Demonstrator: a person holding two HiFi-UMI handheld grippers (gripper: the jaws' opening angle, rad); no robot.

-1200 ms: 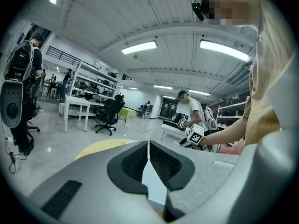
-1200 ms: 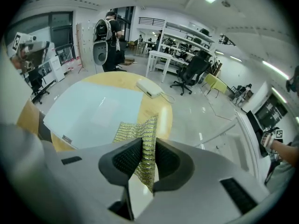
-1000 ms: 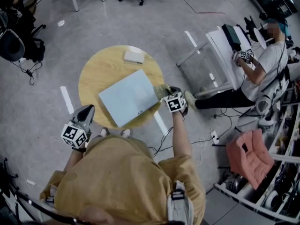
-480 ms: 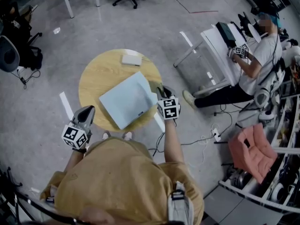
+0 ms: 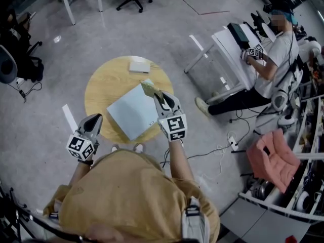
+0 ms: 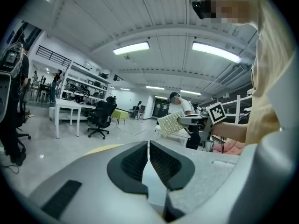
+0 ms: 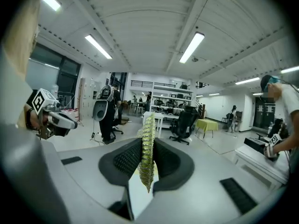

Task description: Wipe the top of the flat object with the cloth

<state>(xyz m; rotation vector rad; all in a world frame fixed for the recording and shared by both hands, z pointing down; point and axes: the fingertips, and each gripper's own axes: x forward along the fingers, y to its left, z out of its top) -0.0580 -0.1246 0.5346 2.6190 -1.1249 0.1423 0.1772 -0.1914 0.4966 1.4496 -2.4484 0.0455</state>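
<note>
In the head view, the pale blue flat object lies tilted on the round wooden counter at the centre of the frame, its lower corner reaching the counter's near edge. The right hand-held gripper is over the flat object's upper right corner, its jaws closed on the yellow-green cloth, which sticks out over that corner. In the right gripper view the cloth stands edge-on, pinched between the two dark pads. The left hand-held gripper hangs at the lower left, off the counter's edge and well apart from the flat object. In the left gripper view its jaws meet with nothing between them. A small white box sits near the counter's far edge, apart from the flat object. A tiny dark mark shows near the flat object's lower right edge, too small to read. The marker cube on the right hand-held gripper carries black-and-white square patterns and no letters. No brand name or label can be read in any view.
</note>
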